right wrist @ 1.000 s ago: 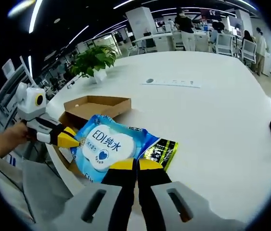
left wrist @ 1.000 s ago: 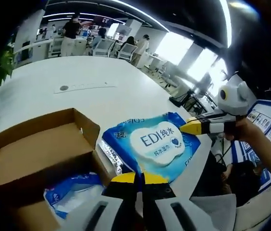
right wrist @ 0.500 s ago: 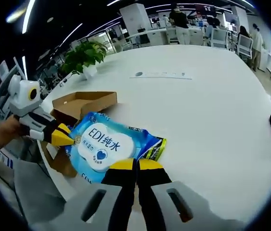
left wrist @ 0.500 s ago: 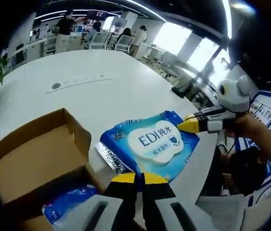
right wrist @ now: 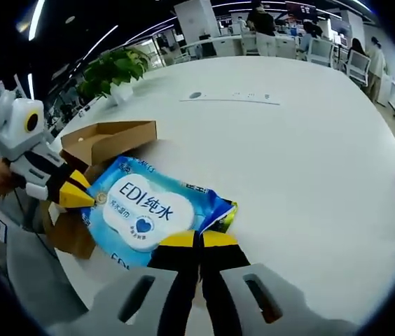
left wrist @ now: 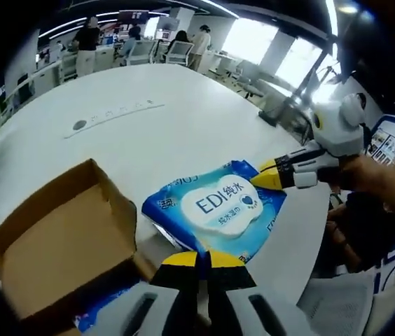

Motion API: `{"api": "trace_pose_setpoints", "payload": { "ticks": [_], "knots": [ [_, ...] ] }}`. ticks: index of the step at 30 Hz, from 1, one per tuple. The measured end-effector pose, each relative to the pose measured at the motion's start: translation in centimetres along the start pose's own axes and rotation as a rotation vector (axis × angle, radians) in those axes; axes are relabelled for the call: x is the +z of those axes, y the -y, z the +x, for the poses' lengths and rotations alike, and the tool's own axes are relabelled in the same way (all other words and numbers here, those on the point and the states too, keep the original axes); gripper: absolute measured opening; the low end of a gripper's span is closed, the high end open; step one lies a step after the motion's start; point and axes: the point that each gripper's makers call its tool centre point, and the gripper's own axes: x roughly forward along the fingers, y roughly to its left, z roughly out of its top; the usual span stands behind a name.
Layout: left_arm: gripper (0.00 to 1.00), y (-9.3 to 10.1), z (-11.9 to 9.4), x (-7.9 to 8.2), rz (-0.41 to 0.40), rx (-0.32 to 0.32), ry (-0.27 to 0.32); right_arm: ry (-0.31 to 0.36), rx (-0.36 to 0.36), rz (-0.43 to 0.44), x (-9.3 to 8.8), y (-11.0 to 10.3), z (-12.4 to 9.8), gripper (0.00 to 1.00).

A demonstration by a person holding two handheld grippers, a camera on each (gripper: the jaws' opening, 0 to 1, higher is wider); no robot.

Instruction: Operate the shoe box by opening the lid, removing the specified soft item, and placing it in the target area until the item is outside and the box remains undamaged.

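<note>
While pinched shut at opposite edges by left claw point(left wrist: 198, 260) and right claw point(right wrist: 198, 241), glossy blue wipes pack point(left wrist: 216, 207) with white oval label, flat above white desk point(left wrist: 148, 133), beside open brown cardboard shoe box point(left wrist: 57, 245).

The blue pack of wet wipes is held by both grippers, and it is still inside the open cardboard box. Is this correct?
Not quite. Both grippers do hold the blue pack of wet wipes, but it is outside the open cardboard box, above the white table beside it. The right gripper view shows the left gripper and right gripper each shut on an edge.
</note>
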Motion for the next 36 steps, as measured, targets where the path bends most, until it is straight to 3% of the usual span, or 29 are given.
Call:
{"api": "trace_pose_setpoints", "payload": {
  "ticks": [6,15,22,36],
  "knots": [
    [0.01,-0.2,0.5,0.1,0.036,0.015,-0.020,-0.019,-0.013,-0.004,-0.4,0.4,1.2,0.00],
    [0.02,-0.4,1.4,-0.3,0.157,0.054,-0.087,-0.022,-0.029,-0.009,-0.7,1.0,1.8,0.00],
    [0.02,-0.4,1.9,-1.1,0.235,0.064,-0.137,-0.001,-0.025,0.033,-0.5,1.2,1.8,0.00],
    [0.04,-0.6,2.0,-1.4,0.323,0.107,-0.159,0.026,-0.023,0.080,-0.5,0.9,1.1,0.00]
  ]
}}
